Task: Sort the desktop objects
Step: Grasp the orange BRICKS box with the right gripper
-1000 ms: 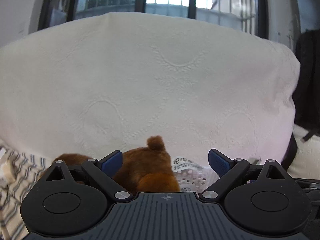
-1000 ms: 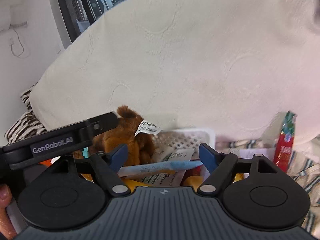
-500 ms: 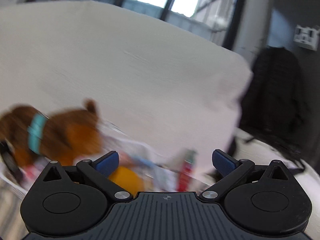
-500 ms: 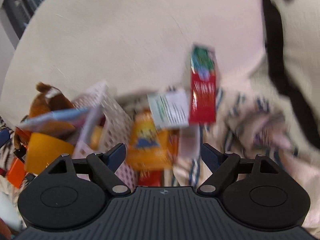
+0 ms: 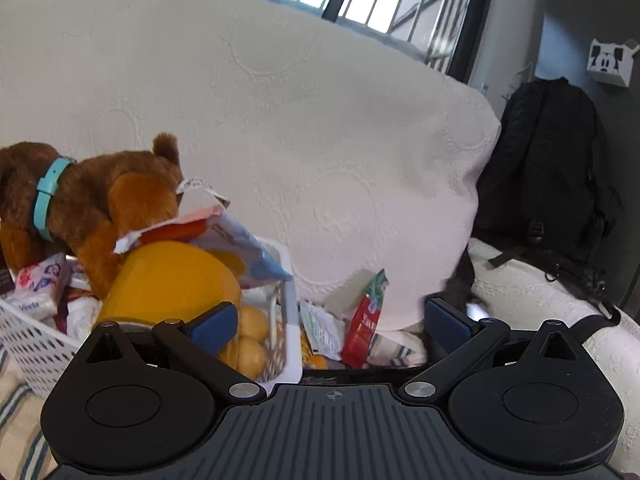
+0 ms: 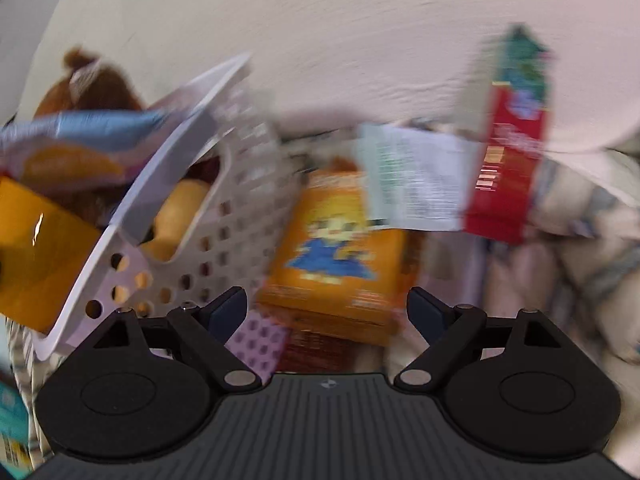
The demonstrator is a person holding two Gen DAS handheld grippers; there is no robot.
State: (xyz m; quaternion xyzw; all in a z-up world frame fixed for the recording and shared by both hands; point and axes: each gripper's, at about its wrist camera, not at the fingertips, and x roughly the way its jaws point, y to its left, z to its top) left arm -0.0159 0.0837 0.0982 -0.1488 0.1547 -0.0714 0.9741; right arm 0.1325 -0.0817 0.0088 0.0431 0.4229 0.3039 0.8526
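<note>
Left hand-held gripper (image 5: 332, 322): jaws spread wide, nothing between the blue pads (image 5: 214, 326). Through the gap, in the lower centre of the left wrist view, a red sachet (image 5: 364, 322) with a green top stands tilted against the base of a large white cushion (image 5: 280, 112). A pale printed paper packet (image 5: 322, 328) lies just left of it.

At the left of that frame sits a white perforated basket (image 5: 24, 344), heaped full. Contents seen: a brown plush dog (image 5: 92, 196) with a teal collar (image 5: 48, 196) at the upper left, a yellow-orange container (image 5: 168, 280) in front of it, a torn-open snack bag (image 5: 224, 240) resting across the top, small round yellow items (image 5: 250, 336) at the near right corner, and a tissue pack (image 5: 36, 288) at the far left. A black backpack (image 5: 552, 168) stands at the upper right, well apart from the basket.

Right hand-held gripper (image 6: 326, 312): jaws spread, holding nothing. The right wrist view is blurred. Directly beyond the gap lies an orange box (image 6: 340, 248) printed with a cartoon figure, just right of the basket (image 6: 224, 232). A small purple patterned item (image 6: 260, 340) lies beside the left pad. A white printed packet (image 6: 416, 180) overlaps the box's upper right corner, and the red sachet (image 6: 510, 152) stands to its right, against the cushion (image 6: 360, 32). The plush dog (image 6: 100, 84) shows at the upper left. All rests on striped bedding (image 6: 592, 220); no tabletop is distinguishable.
</note>
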